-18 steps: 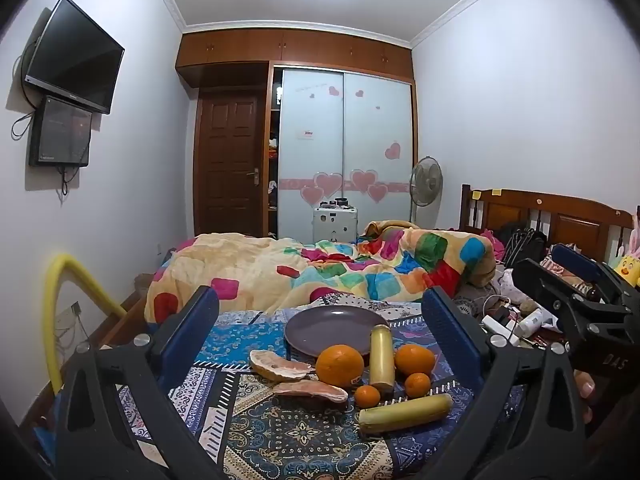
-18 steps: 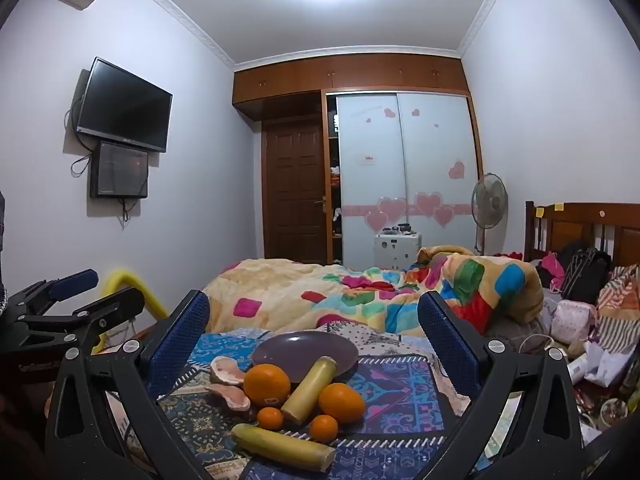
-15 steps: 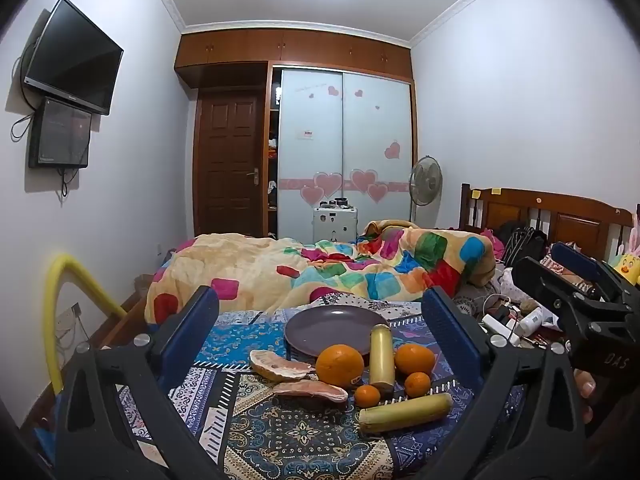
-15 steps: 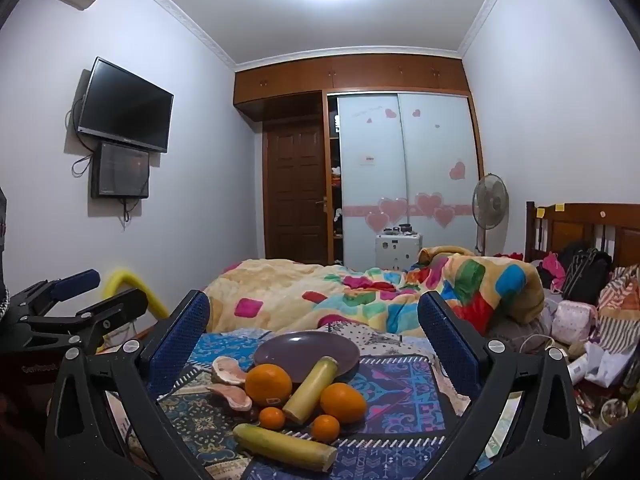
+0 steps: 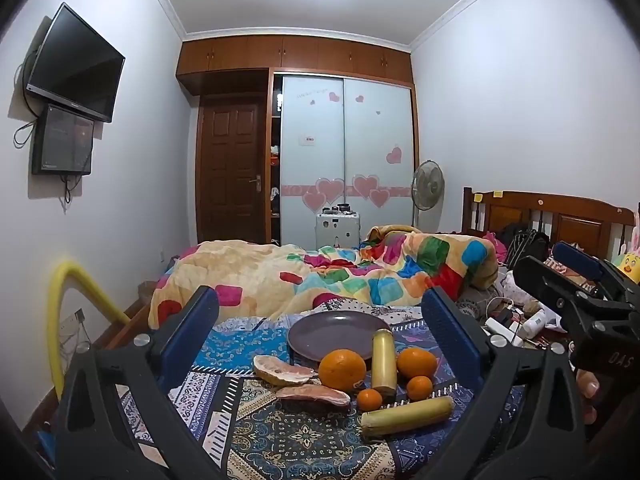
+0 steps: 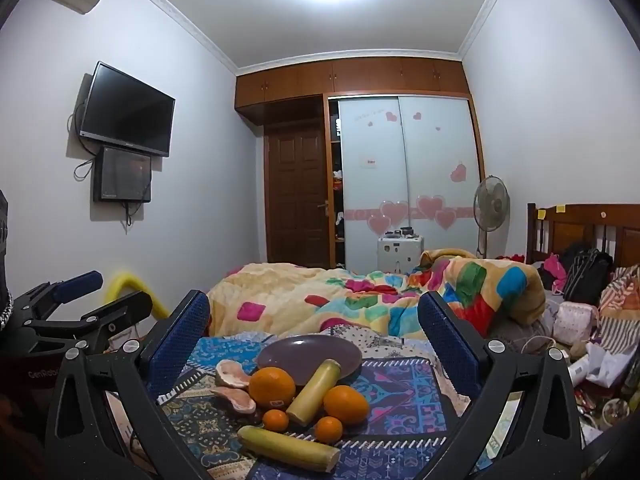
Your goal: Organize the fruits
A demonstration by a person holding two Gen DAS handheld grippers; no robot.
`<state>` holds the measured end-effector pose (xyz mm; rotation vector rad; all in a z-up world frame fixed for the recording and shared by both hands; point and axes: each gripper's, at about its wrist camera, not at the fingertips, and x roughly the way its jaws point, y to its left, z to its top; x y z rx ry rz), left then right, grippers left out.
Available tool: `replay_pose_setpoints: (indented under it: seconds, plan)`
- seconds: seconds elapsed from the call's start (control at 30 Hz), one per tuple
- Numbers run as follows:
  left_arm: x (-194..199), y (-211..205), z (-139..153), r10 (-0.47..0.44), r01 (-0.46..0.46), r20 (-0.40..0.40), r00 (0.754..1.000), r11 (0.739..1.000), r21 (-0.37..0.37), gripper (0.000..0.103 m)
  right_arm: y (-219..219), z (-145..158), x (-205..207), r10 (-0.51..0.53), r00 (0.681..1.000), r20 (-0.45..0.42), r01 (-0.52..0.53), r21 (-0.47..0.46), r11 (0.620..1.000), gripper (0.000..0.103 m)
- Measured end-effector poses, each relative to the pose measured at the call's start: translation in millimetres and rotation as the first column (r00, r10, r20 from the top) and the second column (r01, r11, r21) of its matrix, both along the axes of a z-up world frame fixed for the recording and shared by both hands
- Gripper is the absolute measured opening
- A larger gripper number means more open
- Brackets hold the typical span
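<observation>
Fruits, round orange-skinned oranges [image 5: 342, 369] and pale yellow cane-like sticks [image 5: 406, 415], lie loose on patterned blue cloth [image 5: 240, 344] ahead of both grippers. Left gripper [image 5: 320, 332] fingers wide apart, nothing between; right gripper [image 6: 314, 330] likewise. Beyond the pile, empty round purple plate [image 5: 320, 332]. Risk: round oranges crowd a stick; nudging one on soft cloth could roll neighbours off.
</observation>
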<state>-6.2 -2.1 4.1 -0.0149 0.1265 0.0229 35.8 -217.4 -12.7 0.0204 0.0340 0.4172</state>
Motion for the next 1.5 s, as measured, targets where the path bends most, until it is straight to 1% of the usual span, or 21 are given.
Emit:
replay_pose_setpoints:
  seconds: [0.83,0.9,1.5]
  plan:
    - [5.7,1.1,5.1,0.014,-0.014,0.008,1.0,1.0,-0.004,0.103,0.8,-3.7,1.1,0.001,1.0,0.007,-0.001,0.002,1.0,0.103]
    - [1.7,2.6,0.2,0.014,-0.014,0.009,1.0,1.0,-0.004,0.103,1.3,-3.5,1.2,0.0,1.0,0.007,0.0,0.003,1.0,0.103]
    - [2.0,1.4,0.3,0.013,-0.013,0.012,1.0,1.0,-0.003,0.103,0.2,-3.4,-1.6,0.001,1.0,0.014,-0.001,0.012,1.0,0.103]
